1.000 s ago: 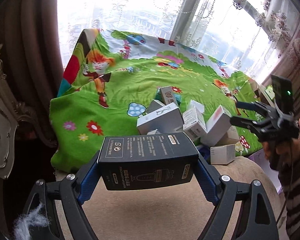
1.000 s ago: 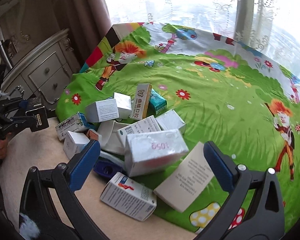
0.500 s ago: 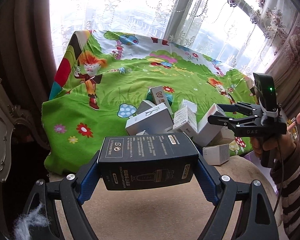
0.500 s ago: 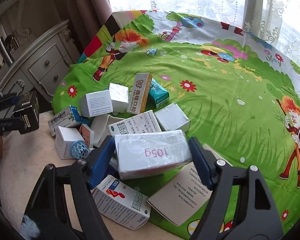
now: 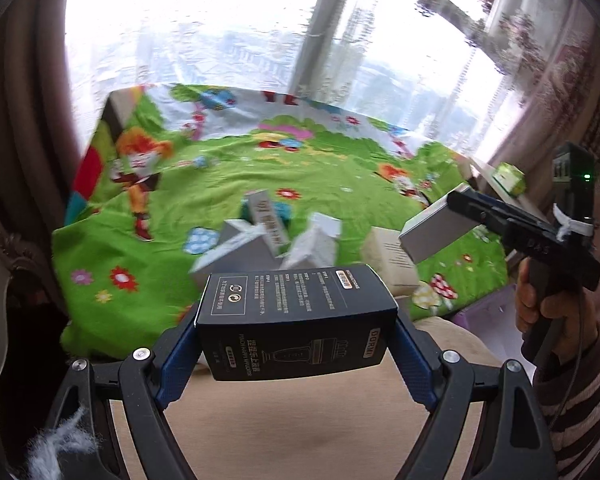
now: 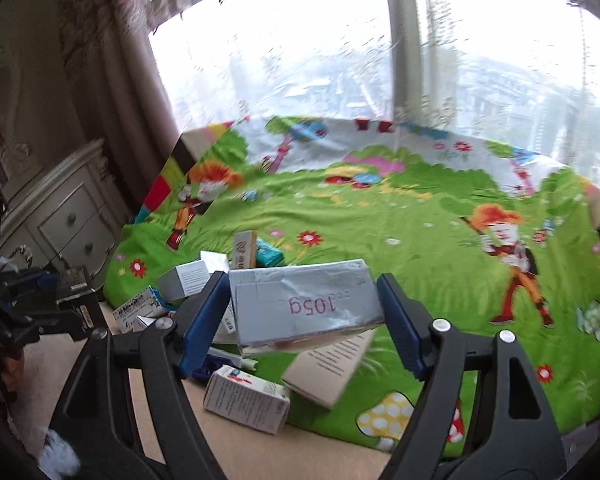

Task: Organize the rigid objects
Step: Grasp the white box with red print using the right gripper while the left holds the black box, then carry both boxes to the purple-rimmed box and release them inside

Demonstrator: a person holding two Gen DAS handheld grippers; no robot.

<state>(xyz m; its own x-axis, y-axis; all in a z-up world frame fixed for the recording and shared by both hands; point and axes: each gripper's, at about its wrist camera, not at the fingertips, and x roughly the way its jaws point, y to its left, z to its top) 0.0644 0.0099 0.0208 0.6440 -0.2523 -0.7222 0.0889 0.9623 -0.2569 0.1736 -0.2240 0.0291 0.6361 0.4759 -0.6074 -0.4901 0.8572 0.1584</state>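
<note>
My left gripper (image 5: 296,344) is shut on a black box (image 5: 296,320) with white print, held above the beige surface. My right gripper (image 6: 304,312) is shut on a silver box (image 6: 306,304) marked "105g" and holds it lifted above a pile of small boxes (image 6: 240,392). In the left wrist view the right gripper (image 5: 480,216) is at the right with the silver box (image 5: 436,232) in its jaws, raised over the pile (image 5: 260,244). In the right wrist view the left gripper (image 6: 60,308) with the black box (image 6: 74,280) is at the far left.
A green cartoon-print cloth (image 6: 400,220) covers the surface beyond the pile. A white cabinet with drawers (image 6: 60,224) stands at the left. A window with lace curtains (image 5: 260,40) is behind. A beige cushion (image 5: 300,432) lies under my left gripper.
My right gripper closed on the silver "105g" box and lifted it off the pile. The left gripper still holds the black box; both views tilted upward.
</note>
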